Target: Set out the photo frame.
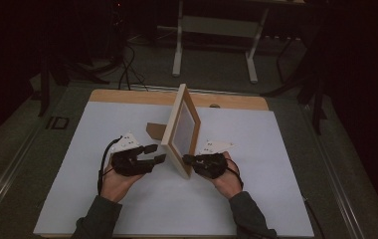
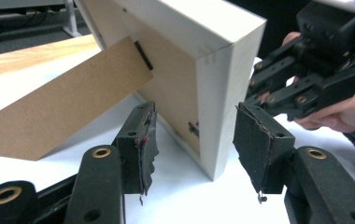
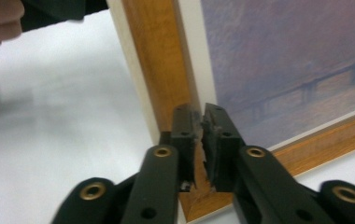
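Risk, tipping: the picture frame (image 1: 180, 130) is judged liable to fall toward the table's left edge, because it is stood on its narrow lower edge and only the slim brown easel back (image 2: 63, 100) is leaned out behind it.
Risk, loss of support: a slide across the smooth white table (image 1: 256, 209) is thought possible, since neither gripper is clamped on the wood.
Risk, glass: the printed front could be scratched if the right gripper's tips are pushed further in.
Left gripper: the left gripper (image 2: 192, 154) is seen spread wide, its jaws set on either side of the frame's near bottom corner with daylight on both sides; nothing is gripped.
Left gripper, position: it is held near the table's front edge, left of the frame, with its tips aimed at the frame's back.
Right gripper: the right gripper (image 3: 200, 140) is seen nearly closed, with only a thin slit between the jaws and nothing caught in it.
Right gripper, position: its tips are placed against or just in front of the frame's near lower corner, on the picture side; contact cannot be told for certain.
Frame, place: the frame is stood upright at about the middle of the table, edge-on to the front edge, between the two grippers.
Frame, far end: its far upper corner is seen reaching toward the table's back edge.
Easel back, place: it is angled down to the table behind the frame, on the left side.
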### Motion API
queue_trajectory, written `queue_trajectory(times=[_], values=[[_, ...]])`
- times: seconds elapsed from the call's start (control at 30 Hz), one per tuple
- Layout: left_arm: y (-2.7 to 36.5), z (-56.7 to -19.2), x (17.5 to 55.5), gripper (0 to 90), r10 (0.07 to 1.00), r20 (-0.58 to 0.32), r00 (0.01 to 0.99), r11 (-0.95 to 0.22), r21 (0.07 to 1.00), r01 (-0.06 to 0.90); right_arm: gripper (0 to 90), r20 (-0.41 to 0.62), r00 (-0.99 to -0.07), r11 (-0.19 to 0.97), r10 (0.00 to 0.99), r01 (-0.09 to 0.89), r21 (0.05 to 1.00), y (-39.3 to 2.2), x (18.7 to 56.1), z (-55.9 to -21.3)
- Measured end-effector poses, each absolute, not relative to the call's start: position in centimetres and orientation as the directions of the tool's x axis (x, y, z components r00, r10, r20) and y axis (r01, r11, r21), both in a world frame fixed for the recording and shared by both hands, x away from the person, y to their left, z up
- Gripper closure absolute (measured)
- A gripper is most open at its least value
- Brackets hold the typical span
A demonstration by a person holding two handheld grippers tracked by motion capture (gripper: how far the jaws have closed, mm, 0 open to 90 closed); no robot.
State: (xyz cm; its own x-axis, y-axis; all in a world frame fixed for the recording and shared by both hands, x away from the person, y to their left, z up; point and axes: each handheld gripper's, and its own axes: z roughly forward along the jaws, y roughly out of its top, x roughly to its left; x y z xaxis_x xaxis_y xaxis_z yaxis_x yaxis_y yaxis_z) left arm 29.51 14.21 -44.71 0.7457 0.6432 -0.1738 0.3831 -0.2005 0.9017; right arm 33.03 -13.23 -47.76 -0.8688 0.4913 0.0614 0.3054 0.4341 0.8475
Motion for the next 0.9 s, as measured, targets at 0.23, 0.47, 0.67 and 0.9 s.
queue_trajectory(times=[0.23, 0.47, 0.67, 0.9], values=[[12.9, -44.1, 29.7, 47.3, 0.645, -0.159, 0.748, -0.209, 0.904, 0.373, 89.9, -0.002, -0.885, 0.509, 0.466, 0.266, 0.819, -12.3, 32.4, -48.2], [11.7, -44.1, 30.0, 47.6, 0.668, -0.168, 0.725, -0.192, 0.902, 0.386, 89.9, 0.006, -0.885, 0.511, 0.466, 0.274, 0.815, -12.3, 32.4, -48.3], [11.2, -44.0, 30.5, 51.6, 0.711, -0.191, 0.677, -0.165, 0.89, 0.424, 89.9, 0.021, -0.888, 0.502, 0.459, 0.279, 0.819, -12.1, 32.4, -48.5], [12.0, -44.0, 30.7, 57.5, 0.748, -0.227, 0.624, -0.116, 0.881, 0.459, 89.9, 0.023, -0.891, 0.506, 0.454, 0.279, 0.816, -10.9, 32.4, -48.6]])
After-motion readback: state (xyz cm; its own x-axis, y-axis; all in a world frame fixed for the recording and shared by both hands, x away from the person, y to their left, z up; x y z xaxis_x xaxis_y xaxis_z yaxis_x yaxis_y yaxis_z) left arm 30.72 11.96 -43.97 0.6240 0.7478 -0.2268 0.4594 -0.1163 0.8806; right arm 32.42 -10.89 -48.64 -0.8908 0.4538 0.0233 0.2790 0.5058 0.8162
